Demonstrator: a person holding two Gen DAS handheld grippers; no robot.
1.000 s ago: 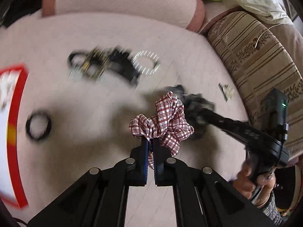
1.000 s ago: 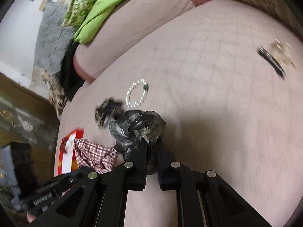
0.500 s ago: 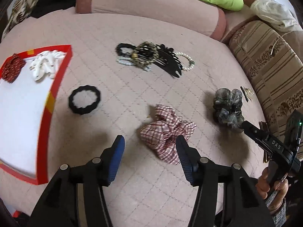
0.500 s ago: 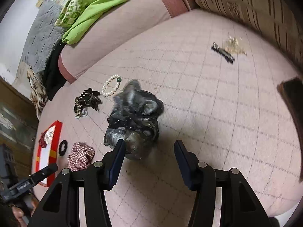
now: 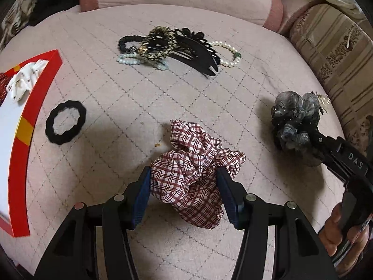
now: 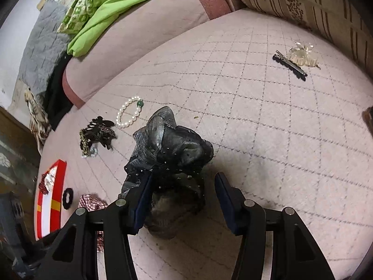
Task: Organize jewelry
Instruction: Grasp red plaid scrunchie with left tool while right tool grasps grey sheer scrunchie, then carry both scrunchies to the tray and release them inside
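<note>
A red-and-white plaid scrunchie lies on the pink quilted bed, between the spread jaws of my open left gripper. A grey sheer scrunchie lies between the spread jaws of my open right gripper, against its left finger; it also shows in the left wrist view. A red-rimmed white tray at the left holds a white scrunchie. A black scrunchie lies beside the tray.
A pile at the back holds a black hair comb, a leopard scrunchie and pearl bracelets. A black hair clip and a clear claw clip lie far right. Pillows and a green blanket border the bed.
Both grippers opened and let go of their scrunchies onto the bed. Now each has moved forward so its scrunchie sits between the open jaws.
</note>
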